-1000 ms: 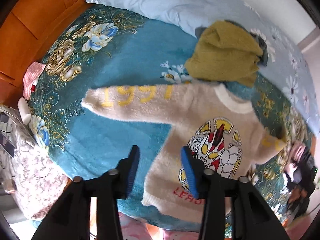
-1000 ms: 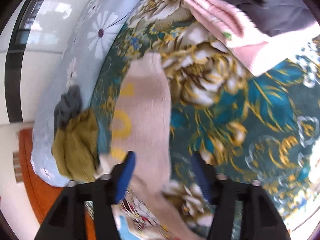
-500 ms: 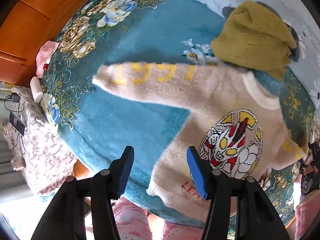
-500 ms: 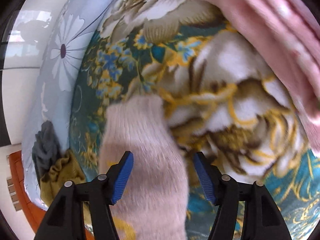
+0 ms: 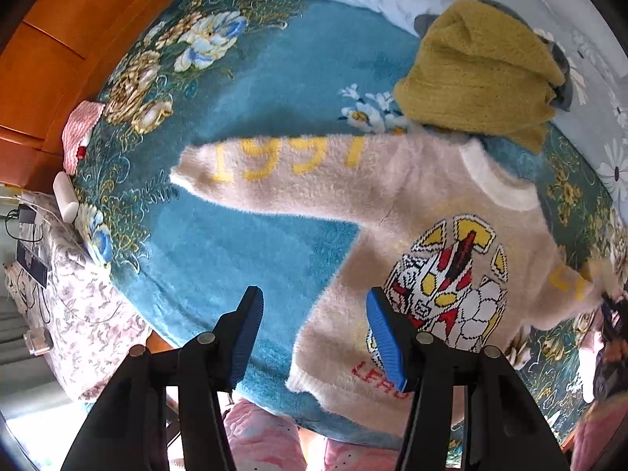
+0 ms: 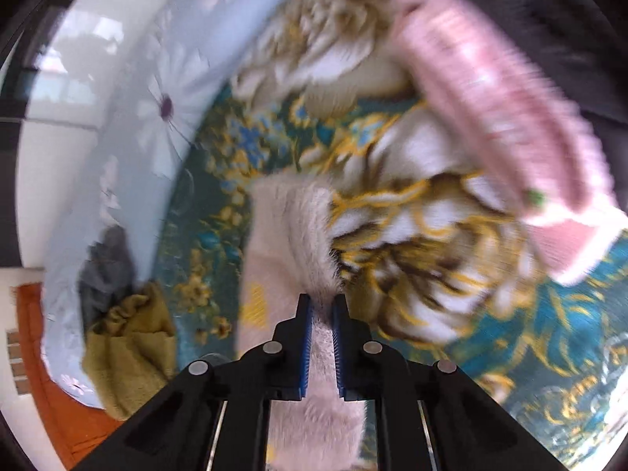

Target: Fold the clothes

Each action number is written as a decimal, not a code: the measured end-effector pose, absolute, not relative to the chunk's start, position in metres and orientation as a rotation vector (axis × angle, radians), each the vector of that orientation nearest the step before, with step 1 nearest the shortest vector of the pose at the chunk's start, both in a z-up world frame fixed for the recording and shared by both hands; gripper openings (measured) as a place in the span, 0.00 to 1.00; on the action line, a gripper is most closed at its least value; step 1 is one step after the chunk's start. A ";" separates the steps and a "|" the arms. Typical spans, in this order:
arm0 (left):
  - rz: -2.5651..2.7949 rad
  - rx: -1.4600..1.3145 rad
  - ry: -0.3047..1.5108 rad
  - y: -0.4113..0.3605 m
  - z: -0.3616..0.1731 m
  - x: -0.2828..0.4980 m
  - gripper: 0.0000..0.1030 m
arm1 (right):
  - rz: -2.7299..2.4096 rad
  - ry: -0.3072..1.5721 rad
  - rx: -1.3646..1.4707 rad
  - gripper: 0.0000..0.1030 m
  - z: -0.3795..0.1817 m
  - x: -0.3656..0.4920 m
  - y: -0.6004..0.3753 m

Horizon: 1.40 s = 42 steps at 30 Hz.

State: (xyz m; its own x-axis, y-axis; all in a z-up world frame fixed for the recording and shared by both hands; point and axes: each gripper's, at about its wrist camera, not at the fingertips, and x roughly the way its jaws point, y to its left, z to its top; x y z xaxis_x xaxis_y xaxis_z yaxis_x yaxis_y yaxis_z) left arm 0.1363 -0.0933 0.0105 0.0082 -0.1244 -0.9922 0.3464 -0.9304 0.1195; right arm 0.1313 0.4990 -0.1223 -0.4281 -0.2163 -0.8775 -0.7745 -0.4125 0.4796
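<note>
1. Left wrist view: the sweater lies flat and face up on the blanket, spread out so the fold lines are easy to reach. The long sleeve with yellow numerals runs out toward 9 o'clock, the collar sits near 2 o'clock, and the hem is at 6 o'clock by the bed edge.
2. Same view: the left gripper is spread wide and holds nothing. It hovers over the hem corner, one finger above bare blanket and the other above the sweater body. My read is that it is lined up to take that corner.
3. Same view: a yellow knit sits in a heap at 1 o'clock, just beyond the collar. It looks parked there to keep the working area free.
4. Same view: a small dark shape at the 3 o'clock edge, at the far sleeve end, is probably the other tool, but it is too small to be sure.
5. Right wrist view, blurred: the right gripper is pressed together on the cuff end of the sweater's short sleeve. The sleeve runs from the jaws up toward 12 o'clock.
6. Same view: a pink cloth lies at 2 o'clock, apart from the sleeve, and the yellow knit is at 8 o'clock.
7. Judgement: the cuff pinch is there to carry that sleeve in across the chest. The fluffy pile could slip out of a shallow bite.
</note>
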 end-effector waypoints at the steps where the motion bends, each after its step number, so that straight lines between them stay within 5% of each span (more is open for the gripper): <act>1: -1.998 1.956 0.240 -0.095 0.012 0.138 0.54 | 1.884 1.399 -1.340 0.10 -0.115 0.147 0.504; 11: -2.010 1.886 0.481 -0.151 0.010 0.162 0.54 | 1.890 1.457 -1.132 0.10 -0.064 0.217 0.495; 23: -1.888 1.800 0.841 -0.287 -0.027 0.180 0.54 | 2.330 1.240 -1.403 0.09 0.035 0.119 0.260; 42: -1.640 1.747 1.256 -0.429 -0.115 0.245 0.54 | 2.142 0.595 -2.092 0.13 -0.087 0.029 -0.026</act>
State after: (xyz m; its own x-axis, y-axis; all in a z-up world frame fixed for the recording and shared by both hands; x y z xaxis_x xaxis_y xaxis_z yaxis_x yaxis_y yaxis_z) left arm 0.2446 -0.4290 -0.1148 -0.1112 0.3156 -0.9424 0.8275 -0.4957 -0.2637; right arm 0.0288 -0.0256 -0.0867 -0.0585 -0.2044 -0.9771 -0.3284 -0.9204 0.2122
